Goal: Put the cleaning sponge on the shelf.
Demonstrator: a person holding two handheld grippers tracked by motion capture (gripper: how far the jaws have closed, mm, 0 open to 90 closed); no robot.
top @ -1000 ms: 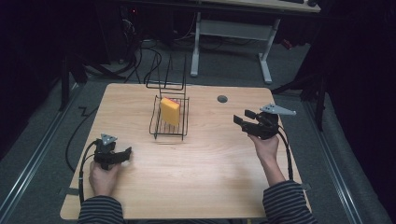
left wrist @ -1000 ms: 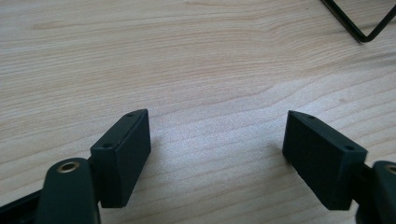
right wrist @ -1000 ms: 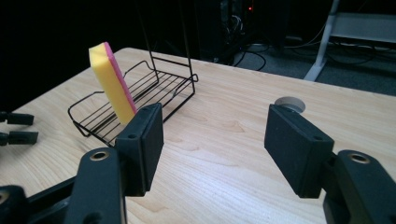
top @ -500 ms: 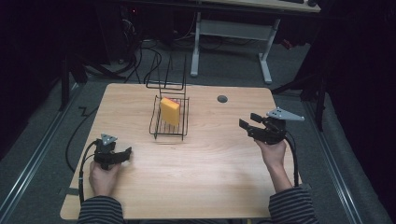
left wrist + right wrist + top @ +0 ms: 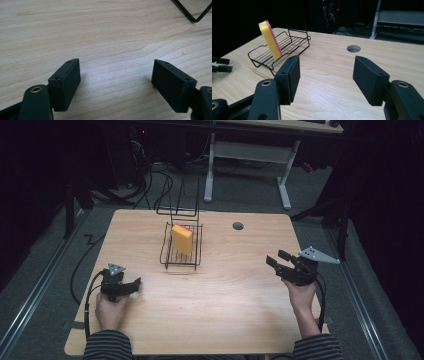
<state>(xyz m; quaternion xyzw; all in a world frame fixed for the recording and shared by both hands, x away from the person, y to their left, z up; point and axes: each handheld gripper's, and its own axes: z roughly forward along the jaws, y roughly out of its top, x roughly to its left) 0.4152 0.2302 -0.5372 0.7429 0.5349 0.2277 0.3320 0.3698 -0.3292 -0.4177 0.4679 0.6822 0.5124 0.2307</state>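
Sponge (image 5: 182, 239), yellow with a thin pink face, standing on edge and leaning inside a black wire rack (image 5: 181, 251) near the middle of the pale wood table (image 5: 220, 315). Same sponge (image 5: 271, 39) tilted against the rack's wires (image 5: 284, 51) in the right gripper view. Round cable hole (image 5: 238, 226) just right of the rack. Left tongs (image 5: 128, 286) low over the table's left side, jaws spread wide over bare wood (image 5: 115, 72). Right tongs (image 5: 276, 262) raised at the right, jaws likewise wide, holding nothing (image 5: 325, 75). Rack mostly cut off in the left gripper view, just one bent wire corner (image 5: 192, 12) in frame. Room beyond the table dark, hard to make out.
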